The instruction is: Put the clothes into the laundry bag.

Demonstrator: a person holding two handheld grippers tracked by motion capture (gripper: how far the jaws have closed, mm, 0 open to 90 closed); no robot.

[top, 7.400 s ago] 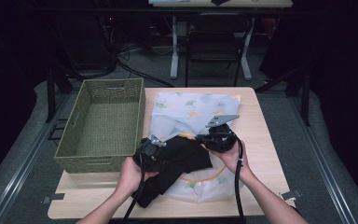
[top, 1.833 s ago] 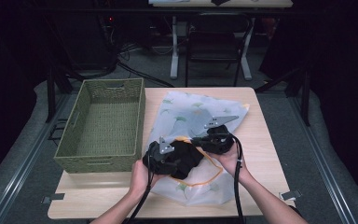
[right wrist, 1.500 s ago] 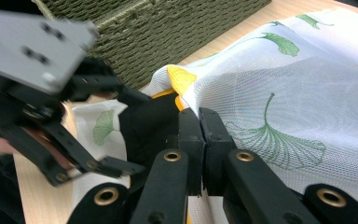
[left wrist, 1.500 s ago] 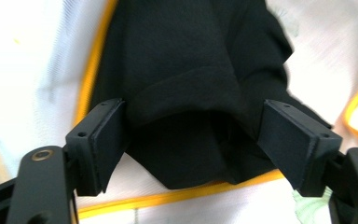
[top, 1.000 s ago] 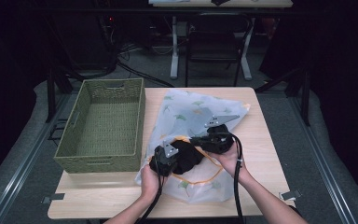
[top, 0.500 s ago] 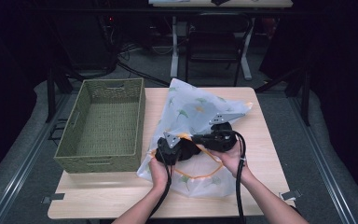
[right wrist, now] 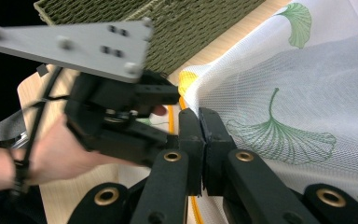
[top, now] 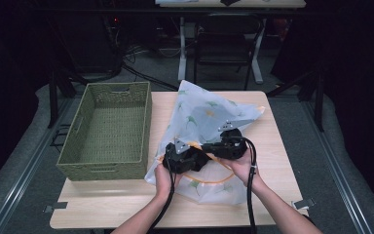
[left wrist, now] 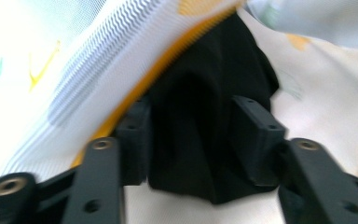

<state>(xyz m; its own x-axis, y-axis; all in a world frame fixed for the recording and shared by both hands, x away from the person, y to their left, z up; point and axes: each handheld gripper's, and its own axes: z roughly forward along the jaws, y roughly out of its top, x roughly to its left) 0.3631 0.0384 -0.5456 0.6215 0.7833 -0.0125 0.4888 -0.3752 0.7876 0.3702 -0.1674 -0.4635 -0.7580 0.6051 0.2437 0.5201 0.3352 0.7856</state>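
left gripper view: jaws clamp black cloth (left wrist: pixel 205 135); right jaws pinch mesh bag (right wrist: pixel 279 93).

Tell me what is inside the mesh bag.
A black cloth, held by the left gripper, sits in the mesh bag mouth. Anything deeper is covered by the bag's fabric.

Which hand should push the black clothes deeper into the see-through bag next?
Probably the left. The left gripper already clamps the black cloth at the mesh bag's orange-rimmed opening. The right gripper is busy, shut on the bag's edge to hold it open.
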